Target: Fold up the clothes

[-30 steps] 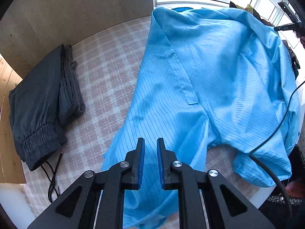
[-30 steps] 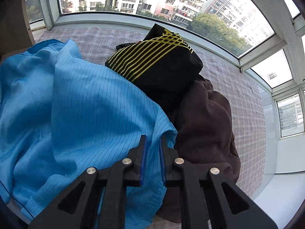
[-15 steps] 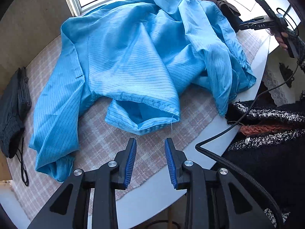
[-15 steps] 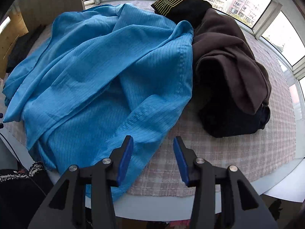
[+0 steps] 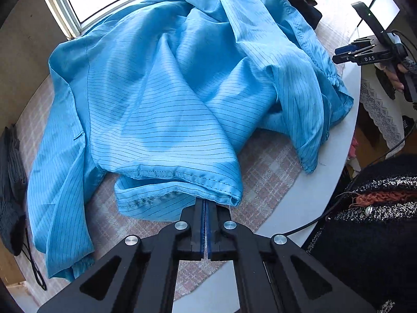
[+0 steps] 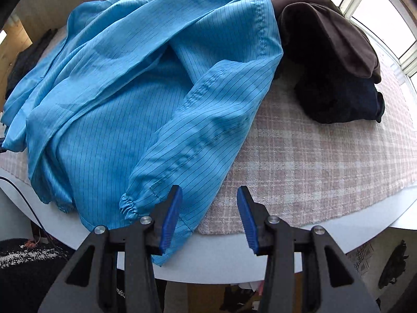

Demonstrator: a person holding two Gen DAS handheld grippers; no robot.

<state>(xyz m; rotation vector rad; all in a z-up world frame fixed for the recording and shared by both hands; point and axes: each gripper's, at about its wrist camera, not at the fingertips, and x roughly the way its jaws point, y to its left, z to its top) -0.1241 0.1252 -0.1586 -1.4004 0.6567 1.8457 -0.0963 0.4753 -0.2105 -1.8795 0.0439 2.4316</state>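
A light blue pinstriped garment [image 5: 177, 99] lies rumpled over the checked table cover. At its near hem [image 5: 182, 174] my left gripper [image 5: 206, 204] is shut, its tips tucked under the hem fold and pinching the fabric. In the right wrist view the garment's sleeve [image 6: 198, 140] runs toward the table edge, ending in a gathered cuff [image 6: 129, 207]. My right gripper [image 6: 208, 208] is open wide, with its left finger resting against the sleeve end and nothing pinched. That gripper [image 5: 338, 54] also shows at the right of the left wrist view, held by a hand.
A heap of dark brown and black clothes [image 6: 325, 52] sits at the back right. Folded grey trousers [image 5: 10, 182] lie at the left. The pink checked cover [image 6: 325, 161] ends at the white table rim [image 6: 229, 266]. A black cable [image 5: 323, 216] hangs near a person's knit top [image 5: 378, 224].
My left gripper moved forward to the hem and shut on it. My right gripper dropped closer to the sleeve cuff at the table edge and opened wider.
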